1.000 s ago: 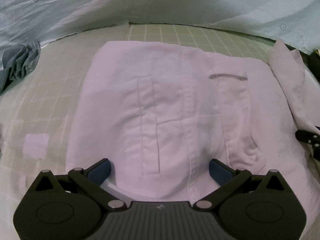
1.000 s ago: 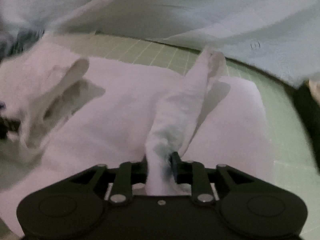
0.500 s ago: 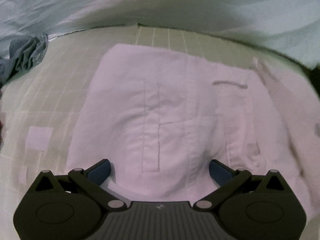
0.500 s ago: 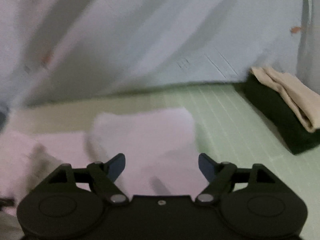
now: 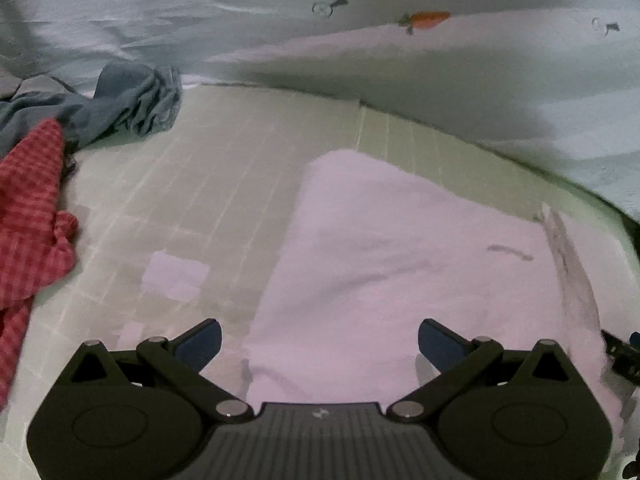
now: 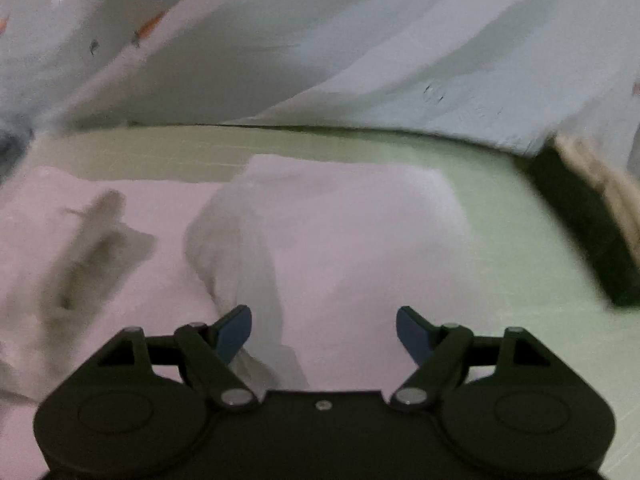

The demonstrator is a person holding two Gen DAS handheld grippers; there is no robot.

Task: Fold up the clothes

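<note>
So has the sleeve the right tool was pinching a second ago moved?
Yes. The right tool stands open, and the sleeve now lies flat on the white shirt.

A pale pink cotton garment (image 5: 400, 272) lies mid-frame on a light green gridded mat (image 5: 224, 184). At the left edge sit a red checked cloth (image 5: 28, 216) and a grey-blue crumpled cloth (image 5: 128, 100). Across the top spreads a pale blue sheet with an orange carrot print (image 5: 428, 19).
</note>
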